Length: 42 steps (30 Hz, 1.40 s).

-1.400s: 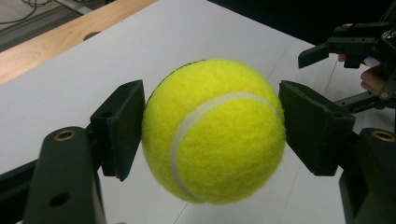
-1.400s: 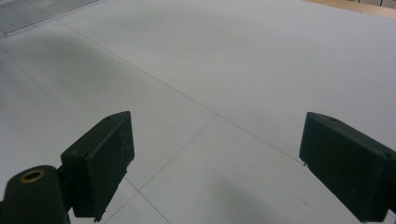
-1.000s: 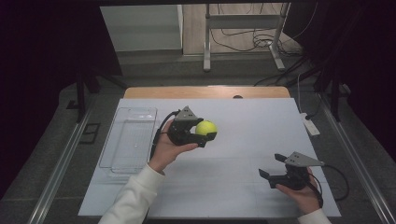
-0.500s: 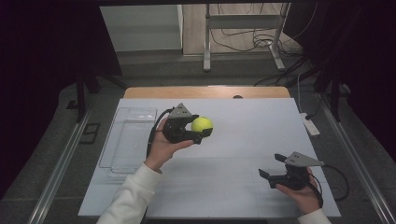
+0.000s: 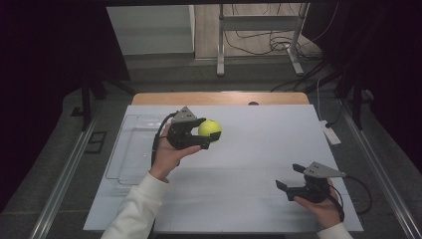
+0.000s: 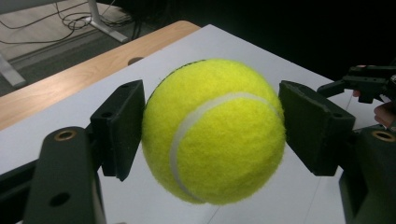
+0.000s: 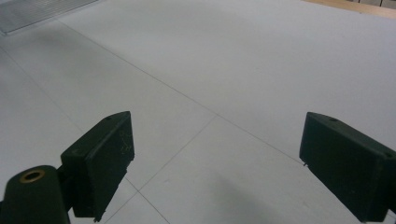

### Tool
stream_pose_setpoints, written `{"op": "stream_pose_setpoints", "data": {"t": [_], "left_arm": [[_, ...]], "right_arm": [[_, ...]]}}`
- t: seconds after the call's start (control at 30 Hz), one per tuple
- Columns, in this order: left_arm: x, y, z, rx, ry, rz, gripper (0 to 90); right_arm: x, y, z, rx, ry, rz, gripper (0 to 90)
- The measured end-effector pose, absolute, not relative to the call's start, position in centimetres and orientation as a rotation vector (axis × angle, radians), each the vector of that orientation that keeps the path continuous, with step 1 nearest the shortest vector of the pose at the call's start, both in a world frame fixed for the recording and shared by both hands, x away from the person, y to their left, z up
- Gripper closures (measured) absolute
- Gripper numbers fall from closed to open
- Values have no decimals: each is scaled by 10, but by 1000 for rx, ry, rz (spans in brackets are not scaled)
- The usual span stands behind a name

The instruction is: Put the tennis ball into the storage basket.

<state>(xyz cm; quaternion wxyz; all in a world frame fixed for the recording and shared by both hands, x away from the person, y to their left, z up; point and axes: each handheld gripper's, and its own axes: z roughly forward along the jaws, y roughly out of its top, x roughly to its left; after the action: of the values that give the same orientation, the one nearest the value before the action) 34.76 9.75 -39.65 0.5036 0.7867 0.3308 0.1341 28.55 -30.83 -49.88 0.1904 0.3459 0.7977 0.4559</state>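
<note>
A yellow-green tennis ball (image 5: 209, 129) is held above the white table, left of centre, with my left gripper (image 5: 206, 130) shut on it. In the left gripper view the ball (image 6: 213, 130) sits squarely between the two black pads (image 6: 121, 126), touching both. My right gripper (image 5: 289, 176) rests low near the table's front right, held in a hand, jaws wide apart. Its own view shows the right gripper (image 7: 215, 168) open over bare white tabletop with nothing between the pads (image 7: 105, 158).
A clear plastic tray (image 5: 130, 149) lies on the left part of the white table (image 5: 259, 144). A wooden strip (image 5: 219, 98) runs along the far edge. A small white device (image 5: 330, 132) lies at the right edge. Floor rails flank the table.
My left gripper, with the ball in it, has drifted slightly left and farther back across the table. The right gripper has stayed where it was.
</note>
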Motion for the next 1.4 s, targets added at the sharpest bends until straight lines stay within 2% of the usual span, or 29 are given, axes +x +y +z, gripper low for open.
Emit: {"op": "stream_pose_setpoints", "data": {"t": [1.4], "left_arm": [[357, 139, -389, 1798, 906, 409, 275]], "right_arm": [[285, -309, -499, 975, 2237, 1286, 104]]}}
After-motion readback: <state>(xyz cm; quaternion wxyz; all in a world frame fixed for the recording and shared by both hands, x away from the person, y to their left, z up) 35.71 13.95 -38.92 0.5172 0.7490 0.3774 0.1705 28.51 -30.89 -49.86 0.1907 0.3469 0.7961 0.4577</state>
